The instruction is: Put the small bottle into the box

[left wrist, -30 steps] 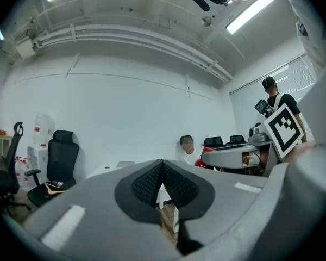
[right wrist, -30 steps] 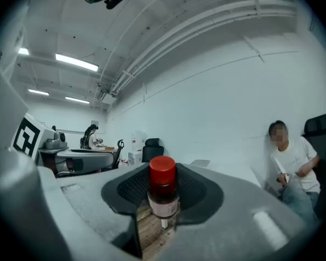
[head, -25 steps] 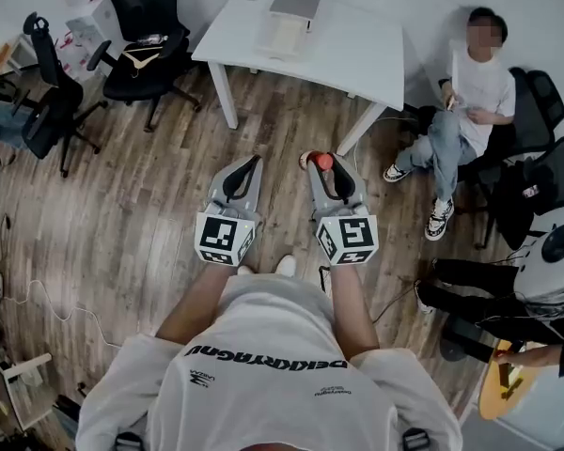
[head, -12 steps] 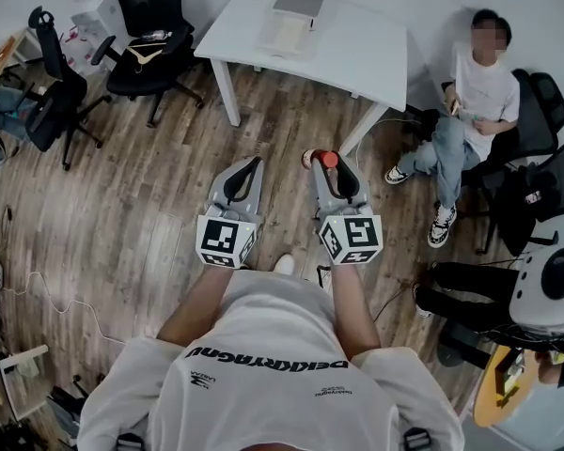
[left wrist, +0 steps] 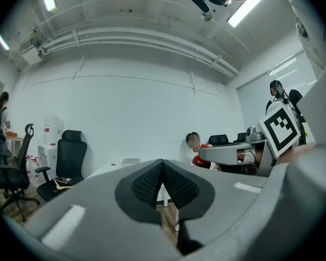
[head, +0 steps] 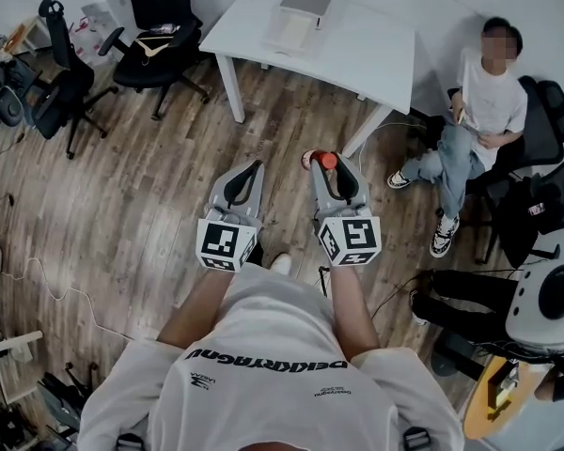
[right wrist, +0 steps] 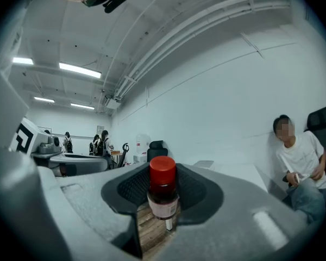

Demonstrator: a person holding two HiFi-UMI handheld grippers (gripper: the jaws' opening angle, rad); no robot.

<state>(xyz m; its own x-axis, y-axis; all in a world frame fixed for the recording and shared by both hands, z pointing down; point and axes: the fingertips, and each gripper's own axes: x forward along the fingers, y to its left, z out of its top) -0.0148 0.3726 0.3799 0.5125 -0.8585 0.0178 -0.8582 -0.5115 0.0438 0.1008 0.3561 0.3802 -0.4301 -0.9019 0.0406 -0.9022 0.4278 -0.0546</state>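
Note:
A small bottle with a red cap and dark contents stands upright between the pads of my right gripper, which is shut on it. In the head view the bottle shows at the tips of that right gripper, held level above the wooden floor. Beside it, my left gripper points the same way; in the left gripper view the left gripper has its pads together with nothing between them. A flat grey and white box-like thing lies on the white table ahead.
A person sits to the right of the table. Black office chairs stand at the left, further chairs and gear at the right. Cables lie across the wooden floor.
Both grippers keep their pose and the right one its grip on the bottle. The head view has shifted, so the table and chairs sit slightly further right in the picture.

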